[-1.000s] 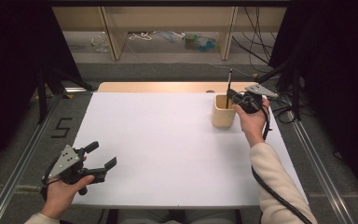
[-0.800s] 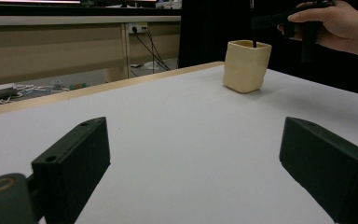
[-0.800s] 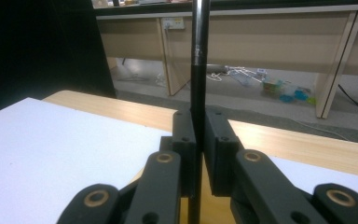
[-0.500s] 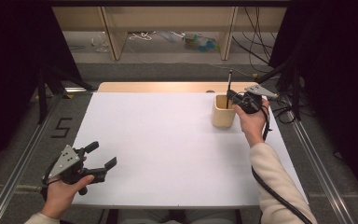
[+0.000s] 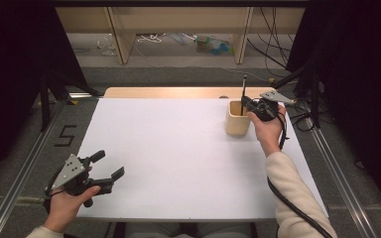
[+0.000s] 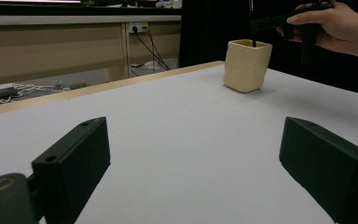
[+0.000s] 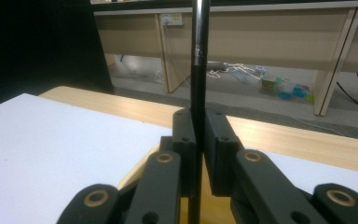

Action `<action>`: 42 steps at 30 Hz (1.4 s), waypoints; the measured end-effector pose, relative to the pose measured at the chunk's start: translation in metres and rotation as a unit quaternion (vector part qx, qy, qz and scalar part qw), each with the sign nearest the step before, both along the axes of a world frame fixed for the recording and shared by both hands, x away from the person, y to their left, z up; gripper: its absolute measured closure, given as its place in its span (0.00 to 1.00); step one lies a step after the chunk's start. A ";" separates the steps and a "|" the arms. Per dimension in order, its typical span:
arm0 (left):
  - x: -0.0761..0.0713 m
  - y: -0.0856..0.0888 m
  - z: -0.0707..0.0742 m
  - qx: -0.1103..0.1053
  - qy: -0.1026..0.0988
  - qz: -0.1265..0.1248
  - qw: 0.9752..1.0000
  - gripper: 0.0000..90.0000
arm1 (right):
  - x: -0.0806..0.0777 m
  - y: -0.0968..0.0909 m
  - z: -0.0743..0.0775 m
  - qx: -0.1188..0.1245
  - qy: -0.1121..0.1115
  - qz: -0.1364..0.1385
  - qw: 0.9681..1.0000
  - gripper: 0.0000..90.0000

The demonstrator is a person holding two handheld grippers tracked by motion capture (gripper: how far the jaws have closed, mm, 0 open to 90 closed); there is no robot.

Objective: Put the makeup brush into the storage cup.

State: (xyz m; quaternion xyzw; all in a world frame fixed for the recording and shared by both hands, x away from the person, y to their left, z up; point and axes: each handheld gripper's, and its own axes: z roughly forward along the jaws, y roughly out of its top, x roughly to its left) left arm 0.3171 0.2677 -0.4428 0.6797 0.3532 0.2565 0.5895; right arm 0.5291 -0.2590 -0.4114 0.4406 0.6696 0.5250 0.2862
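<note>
A cream square cup (image 5: 238, 118) (image 6: 246, 65) stands at the far right of the white table (image 5: 178, 148). Over its rim my right gripper (image 5: 248, 103) (image 7: 199, 140) is shut on a thin black pen (image 5: 243, 92) (image 7: 199, 74) that stands upright, with its lower end down in the cup. In the right gripper view the jaws press the pen's shaft from both sides. My left gripper (image 5: 110, 166) (image 6: 193, 163) rests at the table's near left corner, held in a hand. It is open, its jaws wide apart with nothing between them.
A strip of wooden tabletop (image 5: 168, 92) shows beyond the white sheet. Metal rails (image 5: 25, 168) run along both sides of the table. Behind the table stand wooden shelf legs (image 5: 116, 34) with cables and small items on the floor (image 5: 208, 43).
</note>
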 end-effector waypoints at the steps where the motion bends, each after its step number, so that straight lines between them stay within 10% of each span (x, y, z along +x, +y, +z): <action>1: 0.000 0.000 0.000 0.001 -0.001 0.000 1.000 0.09 | 0.000 0.000 0.000 0.000 0.001 0.000 1.000 0.94; 42: 0.000 0.000 0.000 0.001 -0.001 -0.001 1.000 0.09 | 0.001 0.002 -0.006 -0.010 0.015 0.000 1.000 0.94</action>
